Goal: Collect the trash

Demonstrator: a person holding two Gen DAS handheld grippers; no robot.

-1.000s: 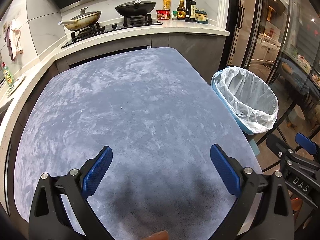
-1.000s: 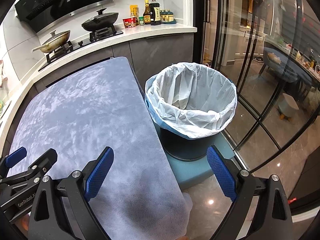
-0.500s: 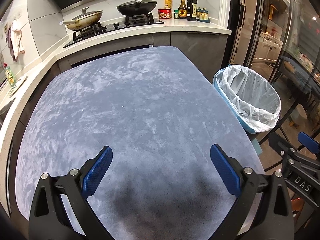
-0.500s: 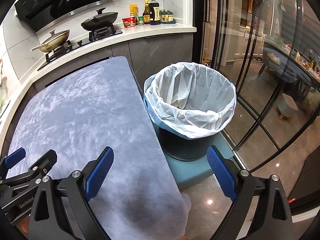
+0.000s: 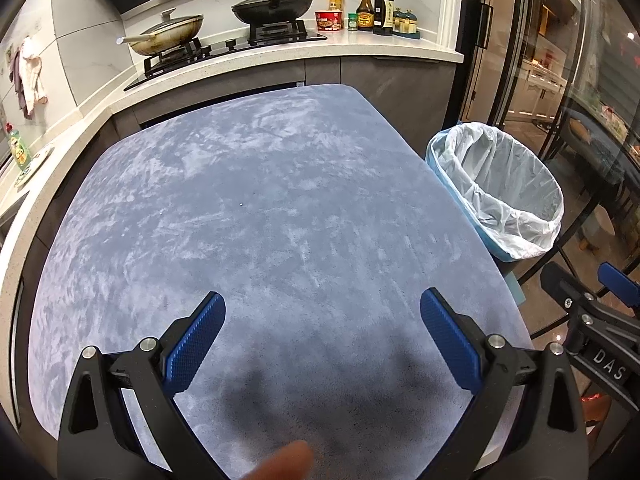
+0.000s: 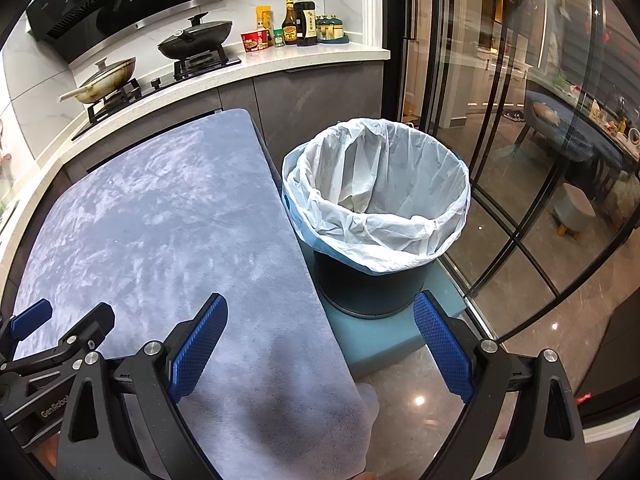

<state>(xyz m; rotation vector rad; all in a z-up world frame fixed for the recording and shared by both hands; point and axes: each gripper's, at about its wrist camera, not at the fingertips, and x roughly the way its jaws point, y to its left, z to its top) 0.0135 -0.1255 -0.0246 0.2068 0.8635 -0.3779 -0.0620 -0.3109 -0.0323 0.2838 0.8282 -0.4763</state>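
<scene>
I hold my left gripper [image 5: 322, 344] spread wide, gripping nothing, above the desk [image 5: 260, 200]. My right gripper [image 6: 320, 350] hangs equally spread at the desk's right edge, the lined bin [image 6: 376, 196] just beside it.

One trash bin [image 6: 376, 216] with a white liner stands right of one grey-blue covered table [image 5: 260, 220]. Two grippers are in view, the left gripper [image 5: 322, 340] and the right gripper [image 6: 320, 344]. On the far counter sit two lidded pans [image 5: 272, 2], one red cup [image 5: 329, 20] and two dark bottles [image 5: 374, 8]. One fingertip [image 5: 280, 462] shows near.
</scene>
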